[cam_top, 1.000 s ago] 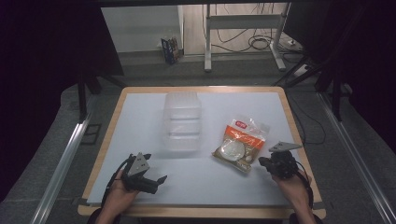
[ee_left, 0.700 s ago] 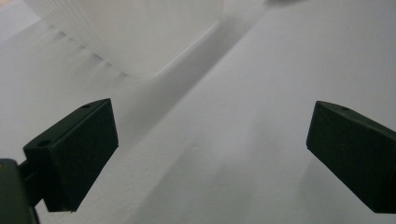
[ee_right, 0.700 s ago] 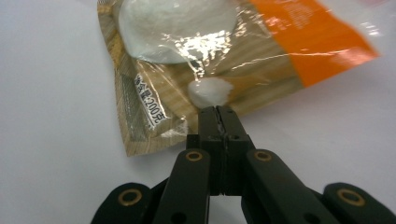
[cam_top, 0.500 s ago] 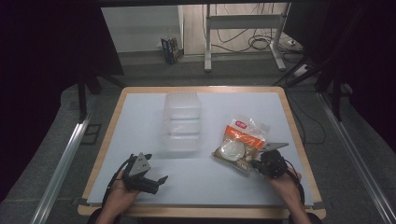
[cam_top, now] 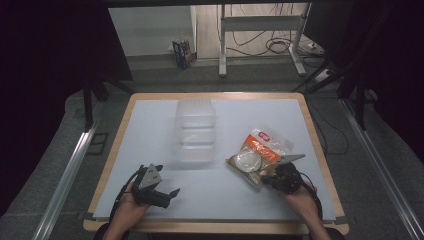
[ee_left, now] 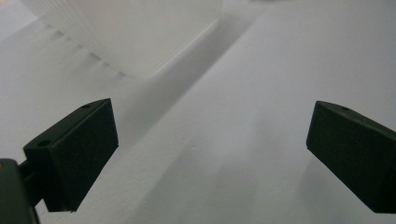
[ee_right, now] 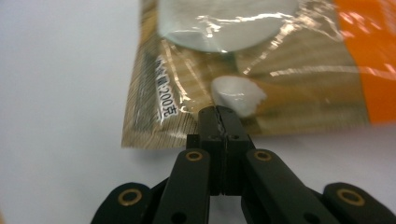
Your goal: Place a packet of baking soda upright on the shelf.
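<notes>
Now pinching near edge of bag (ee_right: 261, 70) w/ right claw (ee_right: 218, 122), jaws shut, having moved in from right. Probably starting lift. Left claw (ee_left: 210, 154) idling wide open, empty, on bench (cam_top: 150, 130).

Beyond the wood-rimmed table (cam_top: 320, 150), cables (cam_top: 280, 47) lie on the floor.

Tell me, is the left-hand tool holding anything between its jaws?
No. In the left gripper view its two black jaws stand wide apart over the bare white table, with nothing between them.
</notes>
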A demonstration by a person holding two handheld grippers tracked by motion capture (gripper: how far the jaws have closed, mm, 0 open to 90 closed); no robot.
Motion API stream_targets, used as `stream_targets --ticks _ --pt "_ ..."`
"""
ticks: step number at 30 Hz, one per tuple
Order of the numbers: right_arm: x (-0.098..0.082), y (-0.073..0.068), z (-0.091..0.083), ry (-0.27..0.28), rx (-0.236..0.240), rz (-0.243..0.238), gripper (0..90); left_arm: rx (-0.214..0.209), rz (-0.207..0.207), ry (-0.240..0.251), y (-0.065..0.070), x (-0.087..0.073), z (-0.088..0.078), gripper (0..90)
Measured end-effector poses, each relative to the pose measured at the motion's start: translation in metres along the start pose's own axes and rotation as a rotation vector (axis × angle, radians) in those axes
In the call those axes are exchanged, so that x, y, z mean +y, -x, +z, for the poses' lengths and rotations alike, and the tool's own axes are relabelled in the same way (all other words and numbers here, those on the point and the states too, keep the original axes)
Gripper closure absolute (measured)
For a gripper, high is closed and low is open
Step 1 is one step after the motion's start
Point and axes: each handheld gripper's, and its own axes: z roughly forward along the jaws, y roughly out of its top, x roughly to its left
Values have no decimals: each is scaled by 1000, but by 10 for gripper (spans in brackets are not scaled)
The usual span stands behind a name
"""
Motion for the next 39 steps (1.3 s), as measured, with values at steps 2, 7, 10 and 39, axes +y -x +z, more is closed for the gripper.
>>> stream_targets --ticks 2,7,10,39 --pt "1 -5 3 -2 10 -14 888 0 0 -1 0 0 0 21" --pt "6 -23 11 -5 50 -53 888 0 2 -2 0 0 0 21" --pt "10 -35 16 -19 31 -101 888 0 2 -1 0 0 0 21" --pt "14 -16 -30 68 -55 -72 718 5 4 -3 0 -1 -2 21"
